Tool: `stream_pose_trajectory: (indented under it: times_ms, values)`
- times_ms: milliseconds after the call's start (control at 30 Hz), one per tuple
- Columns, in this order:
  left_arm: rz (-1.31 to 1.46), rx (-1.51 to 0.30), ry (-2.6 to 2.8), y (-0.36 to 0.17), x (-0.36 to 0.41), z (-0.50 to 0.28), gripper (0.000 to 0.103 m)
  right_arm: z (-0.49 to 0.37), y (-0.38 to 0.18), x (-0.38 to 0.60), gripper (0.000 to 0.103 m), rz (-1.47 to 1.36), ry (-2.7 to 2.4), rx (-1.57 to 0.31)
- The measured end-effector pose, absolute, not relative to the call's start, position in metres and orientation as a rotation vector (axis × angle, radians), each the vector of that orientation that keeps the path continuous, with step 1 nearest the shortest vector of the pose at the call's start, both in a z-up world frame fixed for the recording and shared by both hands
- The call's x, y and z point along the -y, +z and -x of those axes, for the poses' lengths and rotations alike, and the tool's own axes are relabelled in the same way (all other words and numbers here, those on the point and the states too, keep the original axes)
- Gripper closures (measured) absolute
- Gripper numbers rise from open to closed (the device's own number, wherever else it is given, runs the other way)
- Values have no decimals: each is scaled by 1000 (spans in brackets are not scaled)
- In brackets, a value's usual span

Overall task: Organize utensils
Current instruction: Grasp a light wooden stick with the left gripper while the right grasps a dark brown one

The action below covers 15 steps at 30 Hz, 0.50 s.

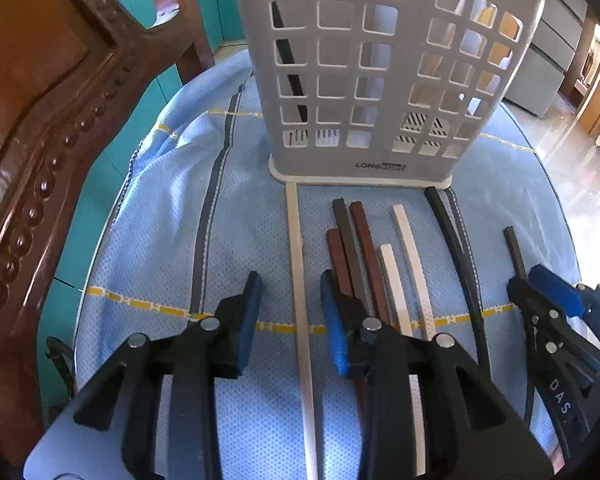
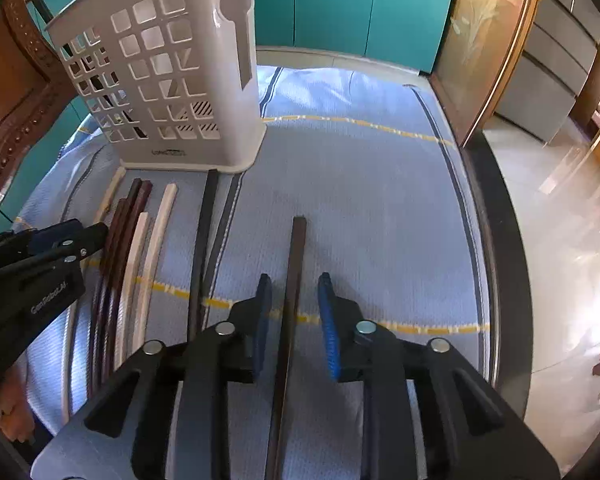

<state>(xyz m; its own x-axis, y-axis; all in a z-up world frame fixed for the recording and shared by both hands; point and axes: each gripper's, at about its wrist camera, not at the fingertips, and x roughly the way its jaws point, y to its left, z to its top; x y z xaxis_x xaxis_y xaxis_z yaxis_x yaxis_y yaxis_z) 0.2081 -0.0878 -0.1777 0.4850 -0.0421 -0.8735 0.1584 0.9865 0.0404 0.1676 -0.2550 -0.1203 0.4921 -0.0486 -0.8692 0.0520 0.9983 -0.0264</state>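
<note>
A white slotted utensil holder stands on the blue cloth; one black chopstick leans inside it. Several chopsticks lie in front of it: a white one, brown ones, cream ones, a black one. My left gripper is open, its fingers either side of the white chopstick. My right gripper is open, its fingers either side of a dark brown chopstick lying apart on the right. The holder also shows in the right wrist view.
A carved wooden chair back stands at the left. The blue cloth covers the table; its right edge drops to a shiny tiled floor. Teal cabinets stand behind.
</note>
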Motion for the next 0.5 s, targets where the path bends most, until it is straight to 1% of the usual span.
stream_pose_trajectory:
  times_ms: [233,267,300,333,367,500]
  values:
    - [-157,-1068,-100,-171,103,-219,71,-176,-120,260,76,-7,-55,-1062]
    - [-157,-1069,-101,-171,104,-218,75,-176,-119,260,77,-9,-46,-1065]
    - [-144,-1071,-108,-170,105,-217,89,-175,-119,261,88,-17,-25,-1067]
    - [-124,-1072,-120,-170,106,-217,92,-175,-119,260,95,-21,-15,-1070]
    - [-129,-1067,-118,-171,107,-217,95,-175,-118,260,95,-33,-4,-1074]
    - [-108,-1068,-125,-169,110,-212,96,-167,-110,269,96,-107,35,-1047]
